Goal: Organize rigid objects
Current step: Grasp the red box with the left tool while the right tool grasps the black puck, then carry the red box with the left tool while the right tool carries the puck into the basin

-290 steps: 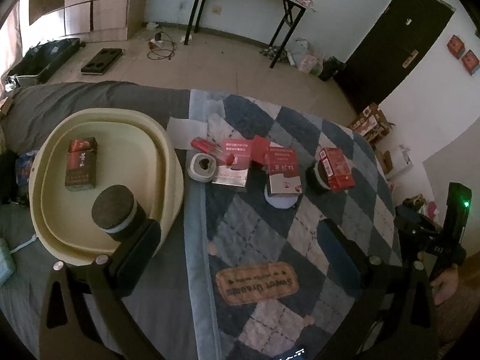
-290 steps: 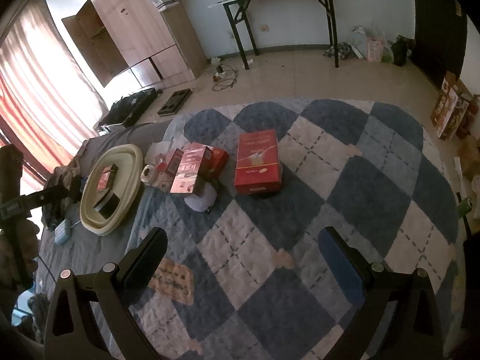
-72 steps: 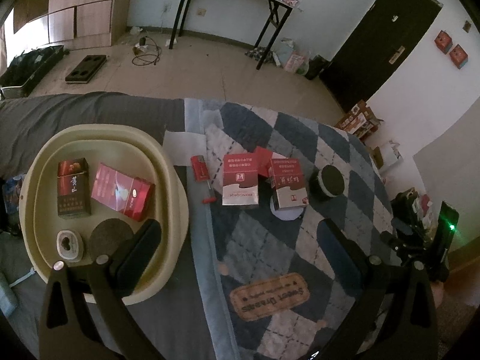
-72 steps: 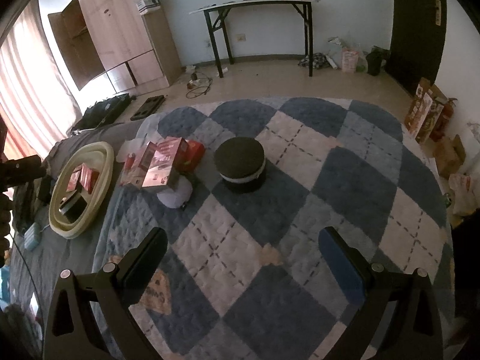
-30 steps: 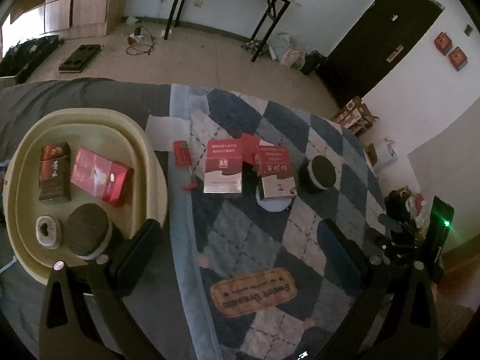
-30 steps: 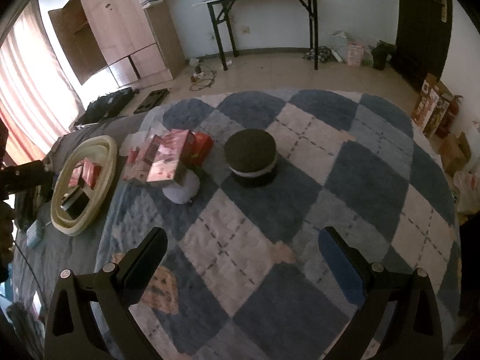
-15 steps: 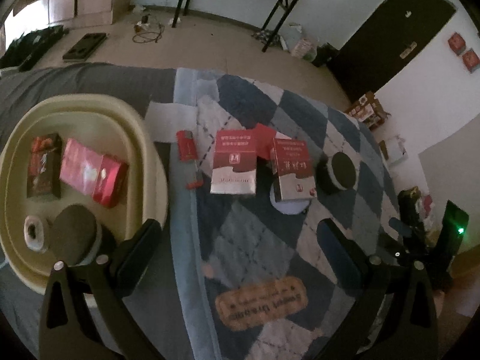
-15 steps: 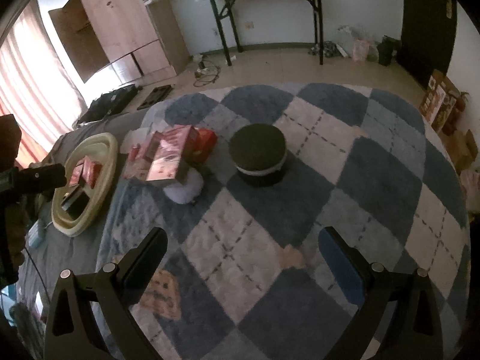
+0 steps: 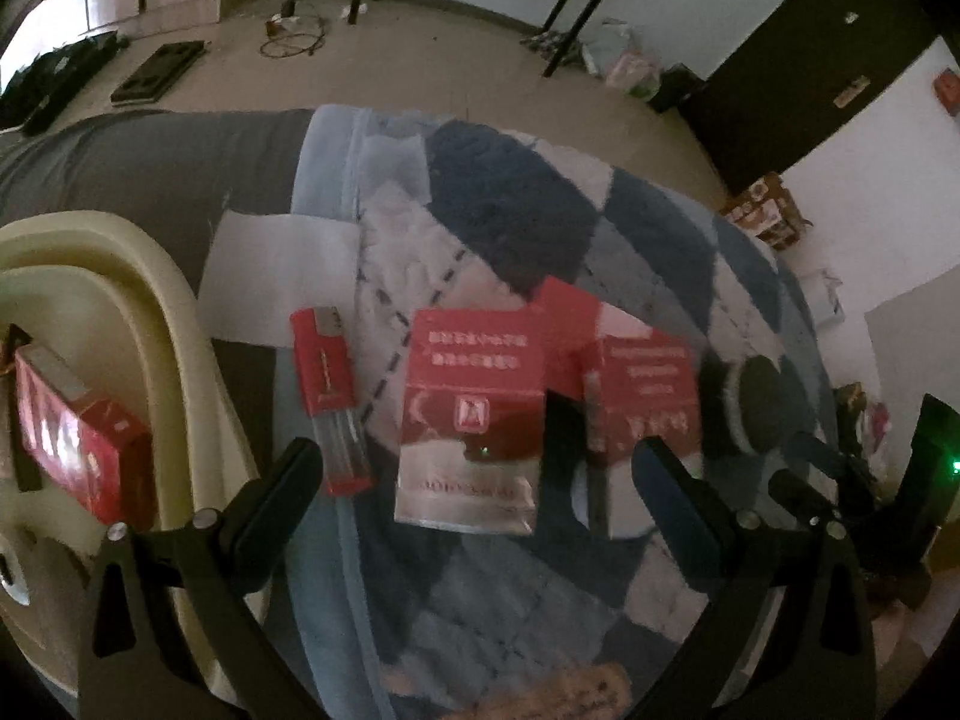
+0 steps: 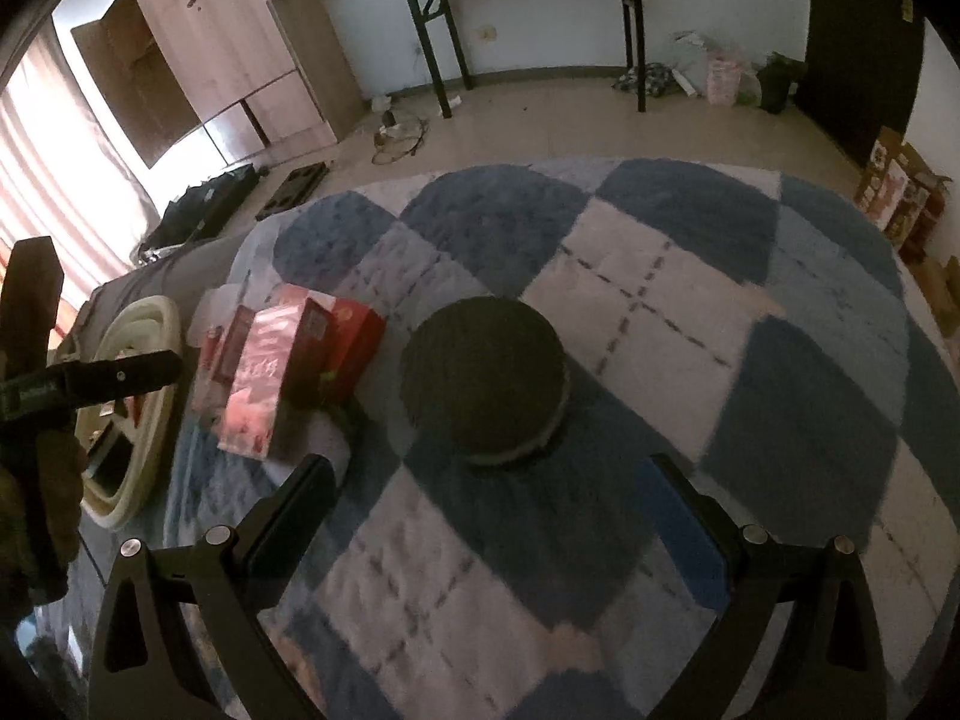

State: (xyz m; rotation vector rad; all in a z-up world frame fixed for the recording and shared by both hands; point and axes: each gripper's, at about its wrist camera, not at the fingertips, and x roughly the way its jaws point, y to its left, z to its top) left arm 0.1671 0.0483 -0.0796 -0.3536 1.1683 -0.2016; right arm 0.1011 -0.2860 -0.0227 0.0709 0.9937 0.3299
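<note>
In the left wrist view my left gripper (image 9: 474, 474) is open and empty, low over a red and silver box (image 9: 474, 414) on the checked quilt. A slim red pack (image 9: 327, 396) lies left of it, another red box (image 9: 648, 384) right of it. The cream basin (image 9: 174, 348) at the left holds a red box (image 9: 66, 438). In the right wrist view my right gripper (image 10: 489, 480) is open and empty, just in front of a round black tin (image 10: 483, 369). The red boxes (image 10: 282, 360) lie left of the tin.
The round black tin (image 9: 762, 402) also shows at the right in the left wrist view. The quilt (image 10: 720, 330) covers the bed; a grey sheet (image 9: 180, 162) lies beyond the basin. A white paper (image 9: 270, 276) sits by the basin. The basin (image 10: 150, 420) shows at the left of the right wrist view.
My left gripper has moved right and down toward the red boxes, leaving the basin at the edge of view. My right gripper has closed in on the black tin.
</note>
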